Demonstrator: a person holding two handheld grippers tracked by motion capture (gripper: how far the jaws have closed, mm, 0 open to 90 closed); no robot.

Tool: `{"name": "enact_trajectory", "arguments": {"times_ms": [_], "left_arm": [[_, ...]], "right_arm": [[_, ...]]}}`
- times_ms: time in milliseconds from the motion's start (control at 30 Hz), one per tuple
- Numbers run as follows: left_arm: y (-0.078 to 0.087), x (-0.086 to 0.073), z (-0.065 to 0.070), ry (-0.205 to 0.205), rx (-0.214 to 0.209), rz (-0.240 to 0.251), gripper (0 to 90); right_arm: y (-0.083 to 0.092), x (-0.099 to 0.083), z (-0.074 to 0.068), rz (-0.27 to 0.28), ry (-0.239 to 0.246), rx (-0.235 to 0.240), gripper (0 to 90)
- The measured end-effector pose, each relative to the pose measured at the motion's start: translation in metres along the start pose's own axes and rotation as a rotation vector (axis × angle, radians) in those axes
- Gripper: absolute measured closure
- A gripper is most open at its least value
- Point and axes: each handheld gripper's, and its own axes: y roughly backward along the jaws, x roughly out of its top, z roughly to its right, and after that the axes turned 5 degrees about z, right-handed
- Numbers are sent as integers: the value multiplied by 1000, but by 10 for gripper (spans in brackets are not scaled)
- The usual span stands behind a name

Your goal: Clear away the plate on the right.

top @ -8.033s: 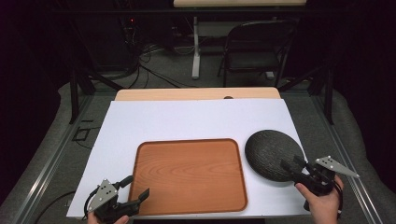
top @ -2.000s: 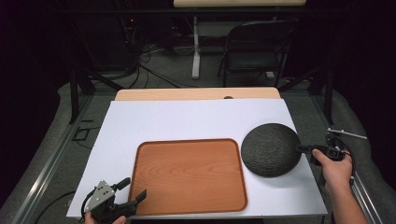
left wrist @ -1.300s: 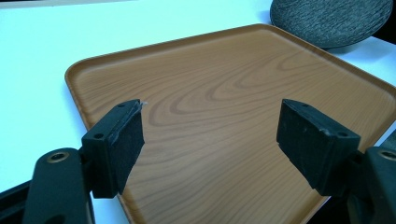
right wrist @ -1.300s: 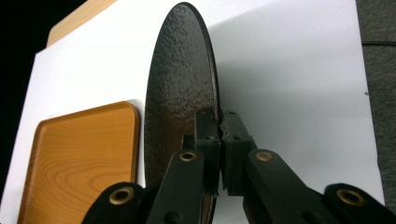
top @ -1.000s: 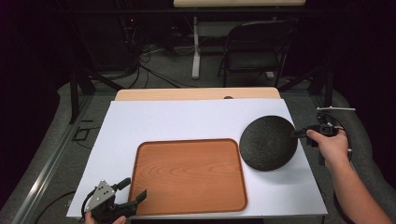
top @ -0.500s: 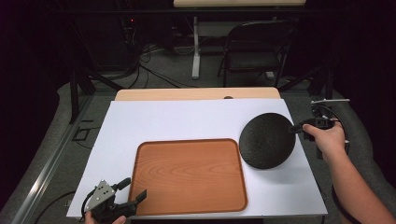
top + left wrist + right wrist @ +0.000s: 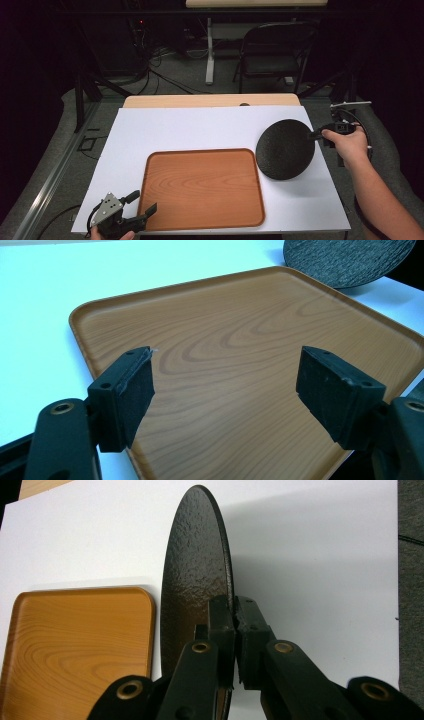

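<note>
Right gripper (image 7: 234, 625) is clamped on the rim of the black plate (image 7: 285, 148), holding it tilted off the white table (image 7: 190, 127), just right of the wooden tray (image 7: 202, 187). Plate looks stiff, thin, pebbled, probably heavy for an edge pinch; you'd want a deeper bite. Left gripper (image 7: 225, 385) hangs open, empty, over the tray.

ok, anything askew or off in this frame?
Only the black plate: it's tilted up on edge beside the wooden tray, not lying flat, because the right gripper is clamped on its rim. No spills or damage visible. The left gripper is open at the tray's near corner.
</note>
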Motion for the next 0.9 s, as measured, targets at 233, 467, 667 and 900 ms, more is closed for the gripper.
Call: {"name": "enact_trajectory", "arguments": {"times_ms": [233, 467, 667, 900], "left_arm": [[0, 0, 0, -1, 0, -1, 230], [0, 0, 0, -1, -4, -2, 230], [0, 0, 0, -3, -1, -4, 230], [1, 0, 0, -2, 0, -3, 230]], "right_arm": [[9, 6, -10, 5, 35, -28, 863], [25, 11, -15, 35, 43, -34, 860], [35, 13, -21, 47, 52, -11, 860], [37, 12, -31, 48, 70, 7, 859]]}}
